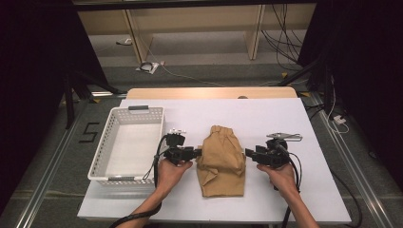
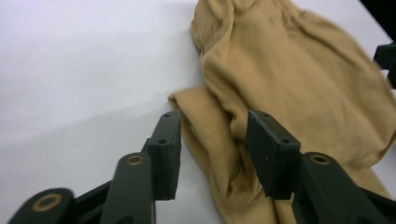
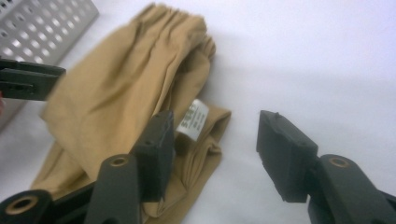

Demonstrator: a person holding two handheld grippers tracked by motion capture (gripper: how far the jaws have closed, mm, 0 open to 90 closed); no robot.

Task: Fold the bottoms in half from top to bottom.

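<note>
Right now the tan folded garment (image 1: 222, 161) lies on the white desk (image 1: 285, 118), just beside the white perforated basket (image 1: 127, 142), with one pair of tongs at each of its side edges. The left tongs (image 2: 212, 156) stand partly apart, astride a fold at the cloth's edge without pressing it; the right tongs (image 3: 212, 154) gape wider, with bare desk between them and only the inner jaw over the hem near the white care label (image 3: 193, 119).

As neither pair holds anything, the loose fold could spring open, I think, and a careless re-grip might pinch one layer and drag the stack askew. A sweep of the left tongs could also nudge the basket.

How many layers lie underneath is hidden, the label's print is illegible, and what kind of garment it is cannot be told.
</note>
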